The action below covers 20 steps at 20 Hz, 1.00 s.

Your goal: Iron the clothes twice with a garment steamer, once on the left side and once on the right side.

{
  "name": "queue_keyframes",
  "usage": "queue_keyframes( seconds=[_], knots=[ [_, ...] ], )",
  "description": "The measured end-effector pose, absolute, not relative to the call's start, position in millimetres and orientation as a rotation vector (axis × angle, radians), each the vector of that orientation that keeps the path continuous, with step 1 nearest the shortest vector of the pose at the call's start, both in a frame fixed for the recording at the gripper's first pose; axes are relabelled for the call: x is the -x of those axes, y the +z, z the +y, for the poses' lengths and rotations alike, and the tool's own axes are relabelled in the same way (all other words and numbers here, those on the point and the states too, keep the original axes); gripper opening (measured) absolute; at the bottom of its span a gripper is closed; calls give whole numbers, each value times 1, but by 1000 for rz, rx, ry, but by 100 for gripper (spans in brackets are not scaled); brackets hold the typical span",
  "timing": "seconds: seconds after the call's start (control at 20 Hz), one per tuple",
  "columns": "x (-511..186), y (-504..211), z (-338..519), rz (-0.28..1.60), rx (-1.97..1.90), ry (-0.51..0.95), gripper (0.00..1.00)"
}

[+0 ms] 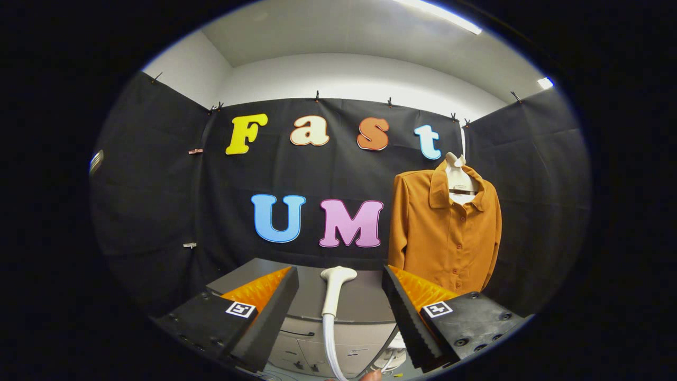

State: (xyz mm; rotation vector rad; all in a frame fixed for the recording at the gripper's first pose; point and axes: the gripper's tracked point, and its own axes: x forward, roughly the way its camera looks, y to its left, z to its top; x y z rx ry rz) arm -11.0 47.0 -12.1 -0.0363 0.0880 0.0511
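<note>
Plain orange shirt (447,233), white steamer (333,291), black-and-orange fingers (410,312)

A grey cabinet (363,302) is seen in the lower centre of the frame, set against the black cloth wall. Its flat top is shown bare where it is visible, with pale drawer fronts (304,350) and dark handles below it. The white garment steamer (333,290) is seen upright in front of the top; whether it rests on the cabinet cannot be told. The cabinet's corners are covered by the gripper (339,269), whose fingers are held wide apart, touching nothing.
</note>
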Motion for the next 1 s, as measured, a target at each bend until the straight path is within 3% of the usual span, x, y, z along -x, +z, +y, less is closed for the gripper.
queue_keyframes(
  seconds=[0.35, 1.0],
  knots=[
    [8, -23, 59, 92, 83, 22, 98],
    [-108, -174, 77, 565, 116, 28, 99]
  ],
)
